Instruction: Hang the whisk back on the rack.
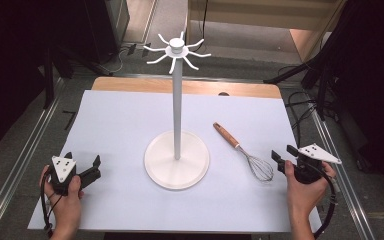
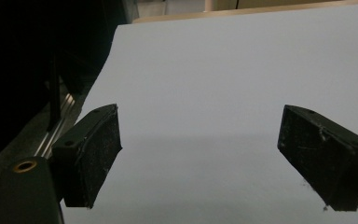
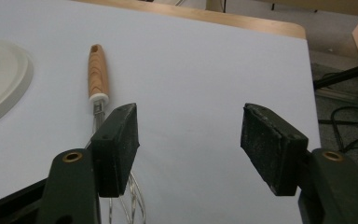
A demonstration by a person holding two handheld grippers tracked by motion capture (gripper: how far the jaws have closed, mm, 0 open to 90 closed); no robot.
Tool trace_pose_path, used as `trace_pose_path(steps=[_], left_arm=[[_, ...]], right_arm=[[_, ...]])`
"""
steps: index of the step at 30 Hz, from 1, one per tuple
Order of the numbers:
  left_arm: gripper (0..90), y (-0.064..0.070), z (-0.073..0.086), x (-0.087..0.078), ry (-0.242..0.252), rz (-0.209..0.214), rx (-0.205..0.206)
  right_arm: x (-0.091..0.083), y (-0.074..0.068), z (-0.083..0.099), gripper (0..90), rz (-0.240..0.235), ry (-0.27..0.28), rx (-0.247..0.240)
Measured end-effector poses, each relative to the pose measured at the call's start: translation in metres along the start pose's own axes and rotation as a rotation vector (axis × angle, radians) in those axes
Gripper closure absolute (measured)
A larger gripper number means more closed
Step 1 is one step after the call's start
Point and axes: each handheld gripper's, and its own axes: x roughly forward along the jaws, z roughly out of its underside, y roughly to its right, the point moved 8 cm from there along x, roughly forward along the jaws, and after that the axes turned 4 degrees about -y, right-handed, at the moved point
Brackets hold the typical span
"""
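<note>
Looks like a lab or recording studio setup: black curtains (image 1: pixel 10 75), cables on the floor (image 1: pixel 300 107), metal rails (image 1: pixel 25 150) flanking a paper-covered counter (image 1: pixel 120 130).

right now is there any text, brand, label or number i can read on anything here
None: no readable text in any view.
The whisk has a plain wooden handle with no marking.
The white stand is blank.
The white sheet on the table carries no print.
The grey plates on the left gripper and right gripper show just small holes.

Dark room, grey floor (image 1: pixel 25 130), cables (image 1: pixel 300 107).
</note>
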Motion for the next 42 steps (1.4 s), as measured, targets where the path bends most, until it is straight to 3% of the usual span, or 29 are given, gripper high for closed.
trace_pose_path(steps=[14,20,36,42], left_arm=[[14.0,0.002,0.000,0.000,-0.002,0.006,0.018],[14.0,0.002,0.000,0.000,-0.003,0.005,0.020],[14.0,0.003,0.000,0.001,-0.003,0.007,0.025],[14.1,0.003,0.000,0.000,-0.004,0.006,0.029]], right_arm=[[0.018,-0.010,-0.018,41.3,-0.029,-0.116,-0.032],[0.030,-0.020,-0.025,43.0,-0.052,-0.191,-0.076],[0.053,-0.033,-0.031,42.7,-0.075,-0.349,-0.136],[0.059,-0.037,-0.030,46.6,-0.112,-0.409,-0.150]])
